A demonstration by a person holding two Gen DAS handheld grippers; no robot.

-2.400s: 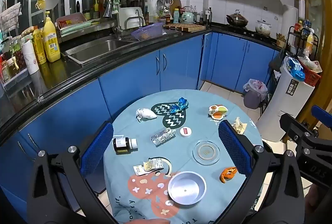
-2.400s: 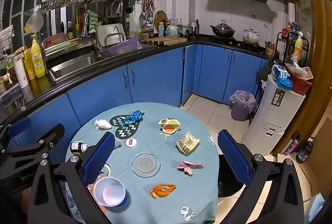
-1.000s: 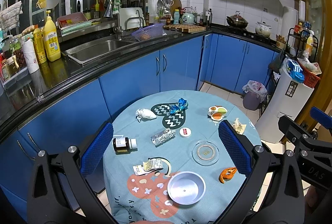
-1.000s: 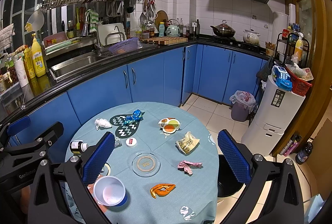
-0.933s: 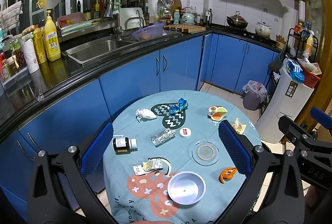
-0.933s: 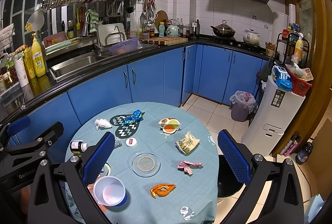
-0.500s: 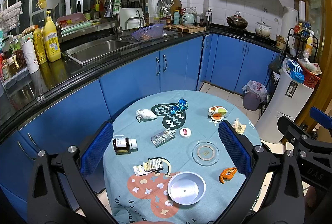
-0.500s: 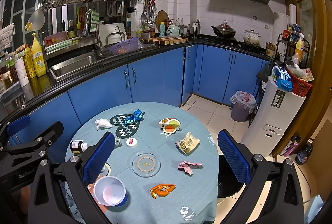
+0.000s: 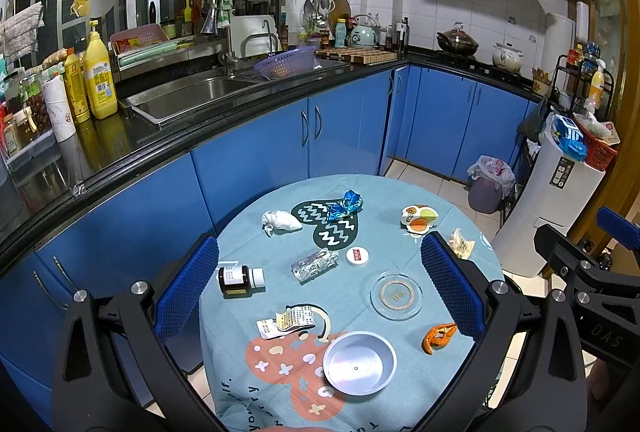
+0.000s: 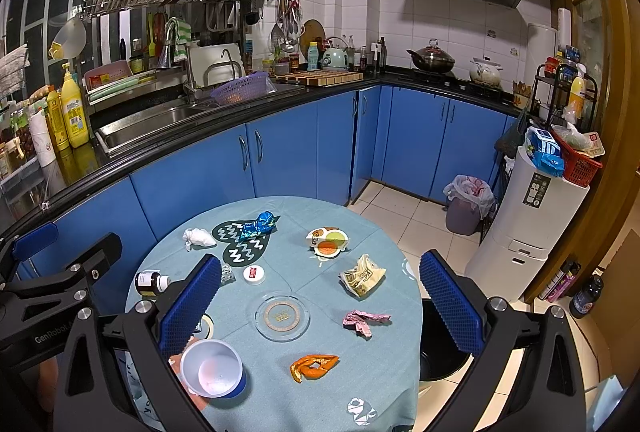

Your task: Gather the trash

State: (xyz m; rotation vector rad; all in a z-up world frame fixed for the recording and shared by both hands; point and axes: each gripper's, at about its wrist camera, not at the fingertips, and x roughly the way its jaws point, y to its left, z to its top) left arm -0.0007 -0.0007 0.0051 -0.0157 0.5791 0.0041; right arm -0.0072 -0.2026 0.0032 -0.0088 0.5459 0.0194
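Both the left gripper (image 9: 318, 284) and right gripper (image 10: 320, 302) hover spread wide and empty above the table (image 10: 384, 384); a careless descent toward the orange peel (image 10: 314, 366) risks tipping the bowl (image 10: 212, 368) or dragging the cloth.

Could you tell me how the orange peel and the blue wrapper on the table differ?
The orange peel is matte and lies flat and curled near the table's front edge; the blue wrapper is shiny foil, crumpled into a raised lump at the far side. The peel sits on plain cloth, while the wrapper rests on the dark zigzag heart print. Both lie loose on the table, untouched by either gripper.
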